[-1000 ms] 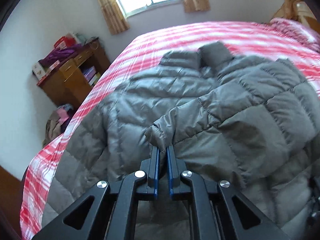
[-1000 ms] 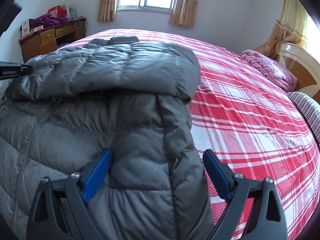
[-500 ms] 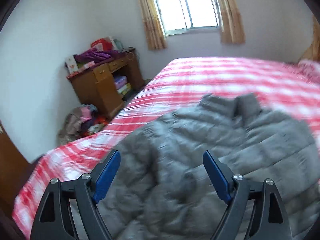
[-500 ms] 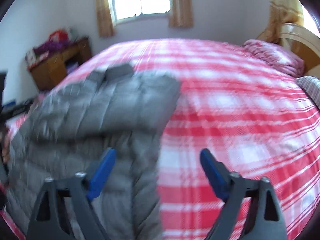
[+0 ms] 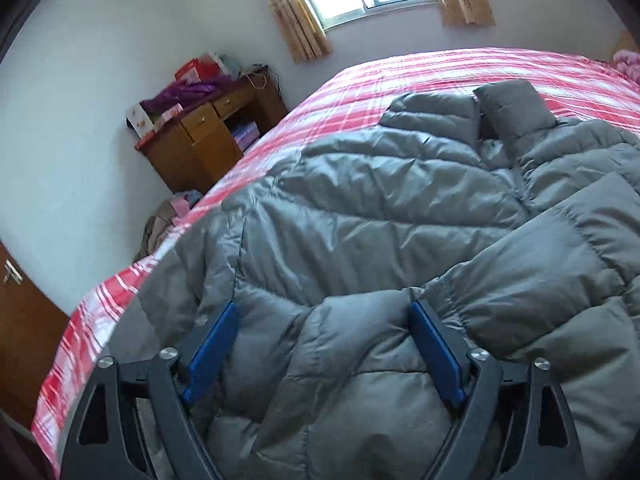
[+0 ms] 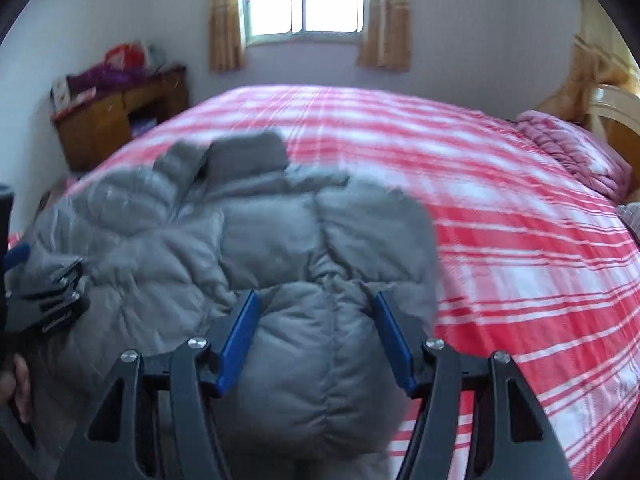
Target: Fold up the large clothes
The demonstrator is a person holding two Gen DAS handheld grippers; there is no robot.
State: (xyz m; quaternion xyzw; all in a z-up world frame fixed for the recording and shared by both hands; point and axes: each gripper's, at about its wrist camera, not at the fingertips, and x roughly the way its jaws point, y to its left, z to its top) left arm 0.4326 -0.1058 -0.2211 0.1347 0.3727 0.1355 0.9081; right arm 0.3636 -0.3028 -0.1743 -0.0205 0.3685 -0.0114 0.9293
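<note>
While the grey puffer jacket point(image 5: 400, 216) lies spread on the bed point(image 6: 500, 220), collar toward the window and one sleeve point(image 5: 552, 256) folded across its chest, both tools sit low over its near hem. The left gripper point(image 5: 324, 344) has its jaws wide apart, straddling a puffy mound of fabric without pinching it. The right gripper point(image 6: 316, 332) also has its jaws apart, bracketing the bulging lower edge of the jacket near the side that borders the bare red plaid sheet; this view is blurred, so whether the pads touch the cloth cannot be told. Placing one tool at each side of the hem looks like preparation for lifting the bottom toward the collar, since a bulky garment needs two grip points to fold evenly. The fold seems partly done, with the body still full length. A wooden desk point(image 5: 208, 140) with clutter stands by the wall, well apart from the bed's work area.
</note>
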